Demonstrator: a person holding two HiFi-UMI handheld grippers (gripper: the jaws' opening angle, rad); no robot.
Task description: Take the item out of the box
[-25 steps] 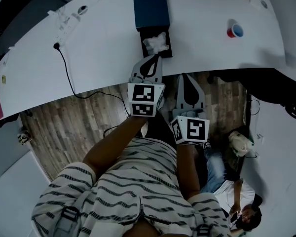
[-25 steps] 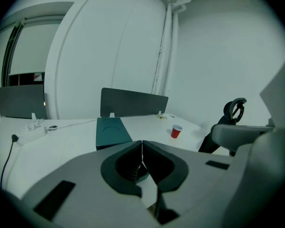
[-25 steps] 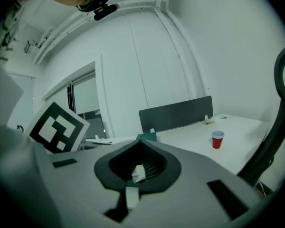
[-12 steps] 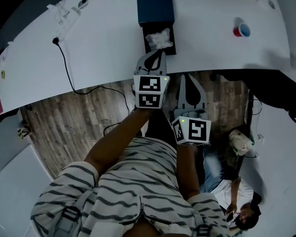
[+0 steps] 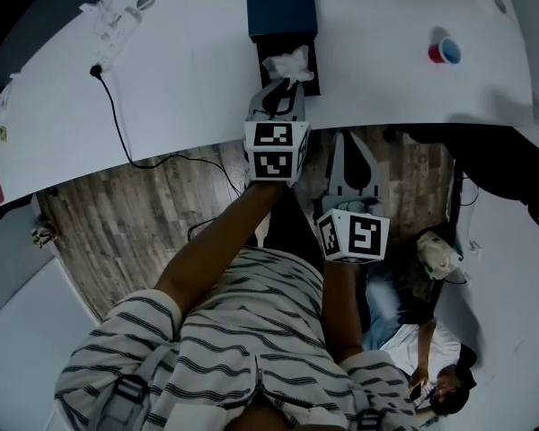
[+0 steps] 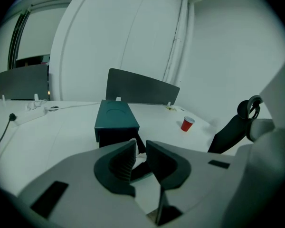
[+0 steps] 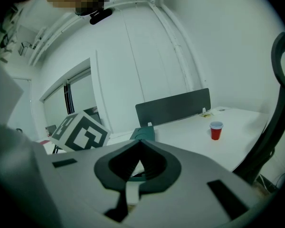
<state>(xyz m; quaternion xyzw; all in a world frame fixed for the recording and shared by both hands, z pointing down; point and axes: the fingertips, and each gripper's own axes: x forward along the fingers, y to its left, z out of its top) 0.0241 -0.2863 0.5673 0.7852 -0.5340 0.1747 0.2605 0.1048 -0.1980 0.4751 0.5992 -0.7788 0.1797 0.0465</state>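
Edges left gripper [image 5: 278,92] forward to box [image 5: 280,3] mouth, jaws narrowly spread just short of white item [image 5: 287,64] inside; holds right gripper [image 5: 346,140] pressed together, well back from box.

Dark-striped white short-sleeved shirt [image 5: 242,330], grey left tongs [image 5: 282,86] and right tongs [image 5: 346,140] bearing black-and-white marker cubes [image 5: 274,149] [image 5: 353,234].

Since 1.0 s ago: left gripper [image 5: 281,85] advanced toward the box [image 5: 281,5]; its tips now reach the white item [image 5: 287,63] there.
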